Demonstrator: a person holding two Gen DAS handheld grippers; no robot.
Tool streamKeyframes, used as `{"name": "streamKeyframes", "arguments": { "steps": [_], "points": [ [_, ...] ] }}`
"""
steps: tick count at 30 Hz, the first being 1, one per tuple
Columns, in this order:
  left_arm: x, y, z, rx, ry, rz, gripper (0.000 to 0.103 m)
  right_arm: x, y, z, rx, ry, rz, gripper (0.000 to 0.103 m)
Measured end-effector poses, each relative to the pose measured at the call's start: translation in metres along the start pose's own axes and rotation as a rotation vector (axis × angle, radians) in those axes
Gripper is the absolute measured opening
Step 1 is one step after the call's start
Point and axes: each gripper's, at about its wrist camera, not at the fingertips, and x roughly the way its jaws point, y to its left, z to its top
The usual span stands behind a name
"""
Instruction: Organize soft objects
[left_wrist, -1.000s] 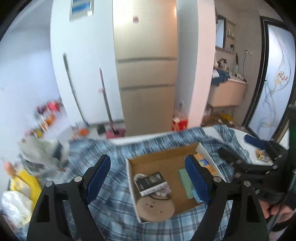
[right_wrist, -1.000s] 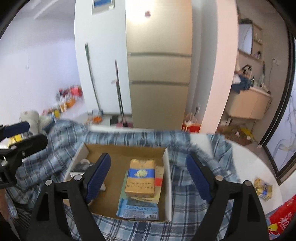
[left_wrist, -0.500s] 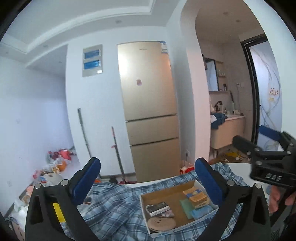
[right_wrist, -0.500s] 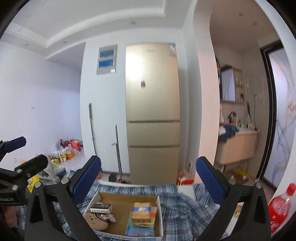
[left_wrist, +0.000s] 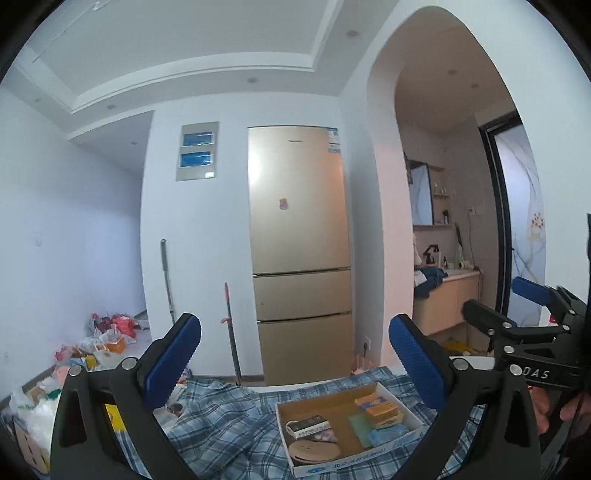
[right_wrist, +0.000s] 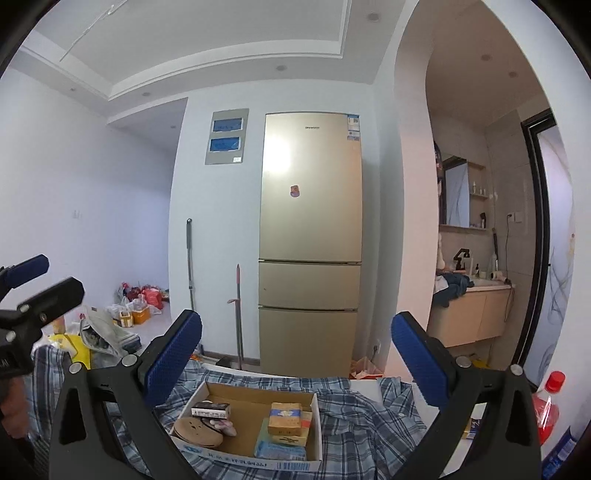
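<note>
Both tools had lifted away from the shallow brown cardboard box, which now sat low in frame on blue plaid cloth. Left tool and right tool gaped wide, empty.

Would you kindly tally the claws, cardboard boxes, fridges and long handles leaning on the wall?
Claws: 2, left claw and right claw
Cardboard box: 1
Fridge: 1
Long handles: 2, grey handle and red handle
Total: 6
</note>
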Motion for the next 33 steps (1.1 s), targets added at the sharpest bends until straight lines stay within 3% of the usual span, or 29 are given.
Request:
{"name": "streamKeyframes", "arguments": {
  "steps": [4,10,18,24,33],
  "points": [
    [-0.006,0.006,-0.025,-0.032,0.0,-0.031,0.103,-0.01,-0.003,-0.018,0.016,-0.035,-0.005,0.103],
    [-0.008,0.004,-0.054,0.001,-0.025,-0.001,0.103,-0.011,-0.001,-0.048,-0.018,-0.022,-0.025,0.103],
    [-0.002,0.0,-0.096,0.051,0.013,0.04,0.103,-0.009,-0.007,-0.078,0.015,-0.026,-0.03,0.102],
    [0.003,0.003,-0.118,0.054,0.038,0.042,0.103,-0.012,-0.006,-0.099,-0.004,-0.061,-0.045,0.103],
    [0.009,0.008,-0.135,0.045,0.05,0.049,0.103,-0.007,-0.009,-0.112,0.004,-0.028,-0.035,0.103]
  ]
}}
